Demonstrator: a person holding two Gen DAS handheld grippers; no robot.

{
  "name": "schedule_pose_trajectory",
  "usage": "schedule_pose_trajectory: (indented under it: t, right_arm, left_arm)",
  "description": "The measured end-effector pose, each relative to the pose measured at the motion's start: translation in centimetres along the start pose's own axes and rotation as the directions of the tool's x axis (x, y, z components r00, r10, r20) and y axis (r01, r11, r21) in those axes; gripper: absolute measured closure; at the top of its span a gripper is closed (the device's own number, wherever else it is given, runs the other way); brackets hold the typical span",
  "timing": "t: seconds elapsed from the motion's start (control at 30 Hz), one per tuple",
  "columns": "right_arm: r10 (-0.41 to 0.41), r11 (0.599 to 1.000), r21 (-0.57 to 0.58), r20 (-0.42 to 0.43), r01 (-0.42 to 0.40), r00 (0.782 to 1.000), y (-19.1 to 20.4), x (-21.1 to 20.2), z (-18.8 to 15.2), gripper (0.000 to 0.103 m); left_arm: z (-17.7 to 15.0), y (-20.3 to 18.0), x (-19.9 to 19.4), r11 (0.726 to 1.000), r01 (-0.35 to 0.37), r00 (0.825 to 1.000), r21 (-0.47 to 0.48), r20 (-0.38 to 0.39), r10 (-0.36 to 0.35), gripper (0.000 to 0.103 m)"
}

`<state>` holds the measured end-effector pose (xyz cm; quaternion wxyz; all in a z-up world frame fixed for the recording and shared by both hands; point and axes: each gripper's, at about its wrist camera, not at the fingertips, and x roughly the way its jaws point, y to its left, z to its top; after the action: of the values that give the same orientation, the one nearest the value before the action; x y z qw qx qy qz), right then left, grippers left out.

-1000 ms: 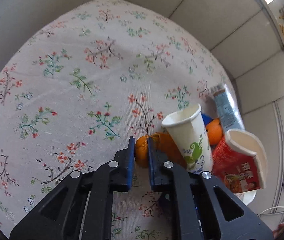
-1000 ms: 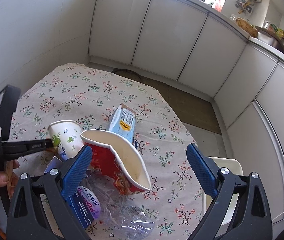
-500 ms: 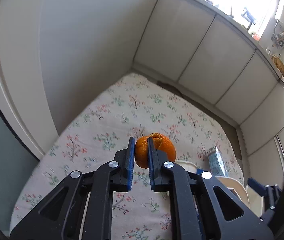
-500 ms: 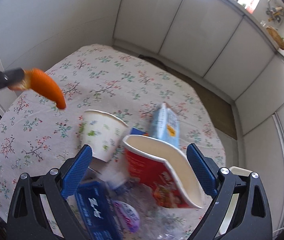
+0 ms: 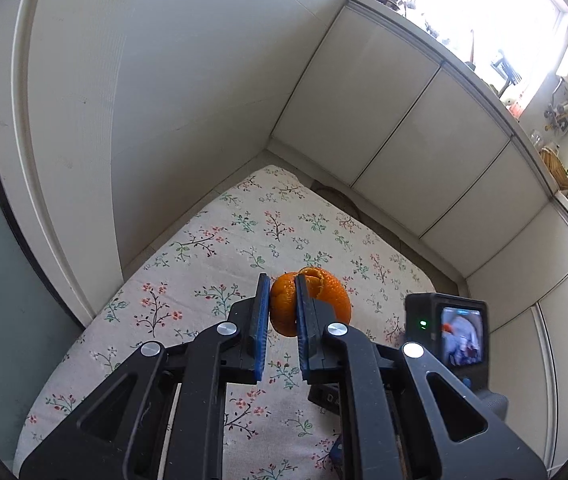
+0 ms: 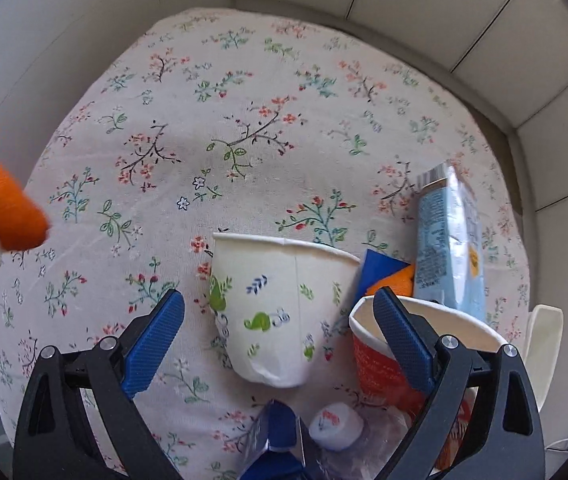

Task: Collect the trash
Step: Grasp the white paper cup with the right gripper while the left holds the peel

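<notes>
Orange peel: curled piece of orange citrus rind [image 5: 315,300], pinched in the left gripper, held up in the air well above the table; from the right cam it shows as a blurred orange tip [image 6: 4,200] at the left edge.
L gripper: black w/ blue pads [image 5: 280,308], closed tight on the peel, rind bulging out to the right of the pads.
R gripper: black w/ blue pads [image 6: 280,340], spread wide, holding nothing, low over the table w/ the white cup between the pads but not touching either.
White cup: paper cup w/ green and blue leaf print [image 6: 280,312], tilted, open mouth facing away from the cam.
Red cup: red paper noodle cup w/ white rim [image 6: 403,352], just right of the white cup, partly behind the R gripper's right finger.
Carton: pale blue drink carton [image 6: 447,240], behind the red cup near the table's right edge.
Other bits: second orange peel scrap [image 6: 395,284] and a blue card corner [image 6: 379,272] wedged between white cup and carton; white bottle cap [image 6: 335,424] and blue wrapper [image 6: 276,432] at the near edge, on clear crumpled plastic.
Table: cloth w/ small floral print [image 6: 244,120], trash bunched at the near right side.
Room: white cabinet fronts [image 5: 403,140] beyond the table; bright window top right.
R cam unit: black camera w/ lit screen [image 5: 447,336], seen from the left cam.
</notes>
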<state>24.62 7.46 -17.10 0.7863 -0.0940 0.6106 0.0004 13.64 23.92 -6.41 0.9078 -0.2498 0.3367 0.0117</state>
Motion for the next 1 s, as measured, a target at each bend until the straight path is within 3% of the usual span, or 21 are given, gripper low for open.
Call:
schedule_pose_trajectory:
  t: [0.1, 0.2, 0.27, 0.3, 0.33, 0.4, 0.63, 0.8, 1.0]
  right_arm:
    - [-0.025, 1.000, -0.012, -0.014, 0.025, 1.000, 0.4, 1.1, 0.4, 0.007]
    - [0.005, 1.000, 0.001, -0.046, -0.005, 0.999, 0.4, 2.4, 0.3, 0.008]
    - [-0.003, 1.000, 0.018, -0.041, 0.004, 0.999, 0.0, 2.9, -0.2, 0.024]
    - [0.041, 0.999, 0.032, -0.030, -0.040, 0.999, -0.3, 2.8, -0.4, 0.035]
    - [0.084, 0.996, 0.047, -0.030, -0.082, 0.996, -0.6, 2.8, -0.5, 0.057]
    - [0.092, 0.995, 0.043, -0.019, -0.091, 0.996, -0.9, 2.3, -0.7, 0.075]
    - [0.151, 0.986, 0.050, 0.107, -0.157, 0.983, -1.4, -1.2, -1.0, 0.076]
    - [0.193, 0.977, 0.048, 0.188, -0.206, 0.963, -2.1, -4.5, 0.1, 0.076]
    - [0.190, 0.979, 0.018, 0.299, -0.204, 0.935, -2.8, -9.0, 1.2, 0.076]
  left_arm:
    - [0.2, 0.3, -0.1, 1.000, 0.003, 1.000, -0.012, 0.001, -0.002, 0.091]
    - [0.2, 0.4, 0.0, 1.000, 0.002, 1.000, -0.021, 0.002, -0.002, 0.091]
    - [0.1, 0.5, 0.1, 1.000, 0.004, 1.000, -0.025, -0.004, -0.004, 0.091]
    - [0.1, 0.6, 0.2, 1.000, 0.007, 1.000, -0.028, -0.009, -0.007, 0.091]
    - [0.2, 0.7, 0.3, 0.999, 0.010, 1.000, -0.032, -0.012, -0.011, 0.091]
    - [0.2, 0.7, 0.4, 0.999, 0.012, 1.000, -0.035, -0.015, -0.012, 0.091]
    - [0.2, 0.6, 0.5, 0.999, 0.007, 1.000, -0.035, -0.013, -0.007, 0.091]
    - [0.3, 0.4, 0.3, 0.999, 0.010, 1.000, -0.037, -0.005, -0.010, 0.091]
    - [0.4, -0.1, -0.4, 0.999, 0.003, 1.000, -0.035, 0.025, -0.002, 0.091]
